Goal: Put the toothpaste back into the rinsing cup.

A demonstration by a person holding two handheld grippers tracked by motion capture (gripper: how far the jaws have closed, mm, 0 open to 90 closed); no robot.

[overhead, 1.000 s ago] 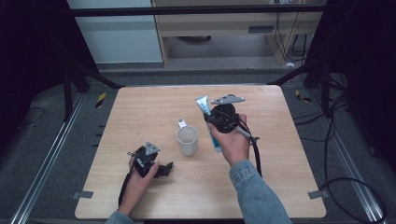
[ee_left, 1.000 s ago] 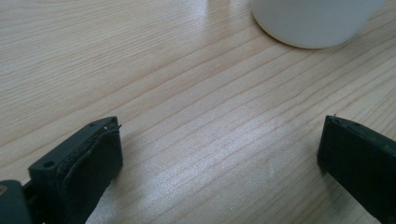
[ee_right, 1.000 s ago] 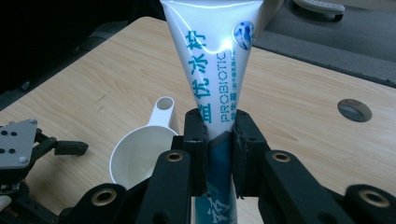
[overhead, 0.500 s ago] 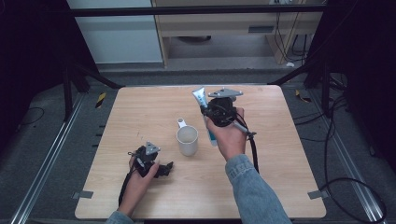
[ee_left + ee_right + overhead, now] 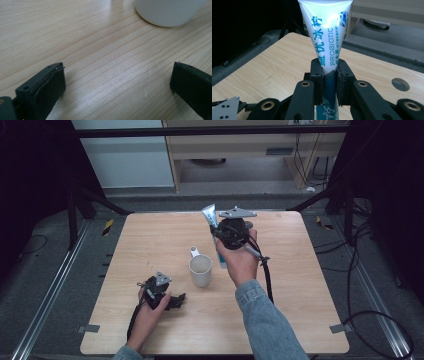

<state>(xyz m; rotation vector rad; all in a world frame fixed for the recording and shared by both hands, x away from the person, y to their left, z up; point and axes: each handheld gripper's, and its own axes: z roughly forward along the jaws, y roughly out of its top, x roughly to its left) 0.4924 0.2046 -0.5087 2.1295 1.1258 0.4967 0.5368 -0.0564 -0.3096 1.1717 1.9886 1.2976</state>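
A white and teal toothpaste tube (image 5: pixel 209 215) is clamped between the jaws of my right gripper (image 5: pixel 220 234), raised above the far middle of the wooden table (image 5: pixel 300 285). In the right gripper view the tube (image 5: pixel 327 37) stands upright with its flat crimped end up, and the right gripper (image 5: pixel 329 75) is shut on its lower half. A white mug (image 5: pixel 201 270) stands at the table's middle, handle pointing away. My left gripper (image 5: pixel 177 299) rests on the table near the front, open. In its own view the left gripper (image 5: pixel 117 80) has nothing between its jaws and the mug (image 5: pixel 167 12) is just ahead.
The table's right half and front right are bare wood. Dark floor, metal rails and cables surround the table, and a cabinet stands beyond its far edge. A round hole (image 5: pixel 400 84) marks the tabletop in the right gripper view.
My right hand has lifted the toothpaste tube higher and slightly farther from the person, above the table behind the mug. The left hand and the mug have stayed put.
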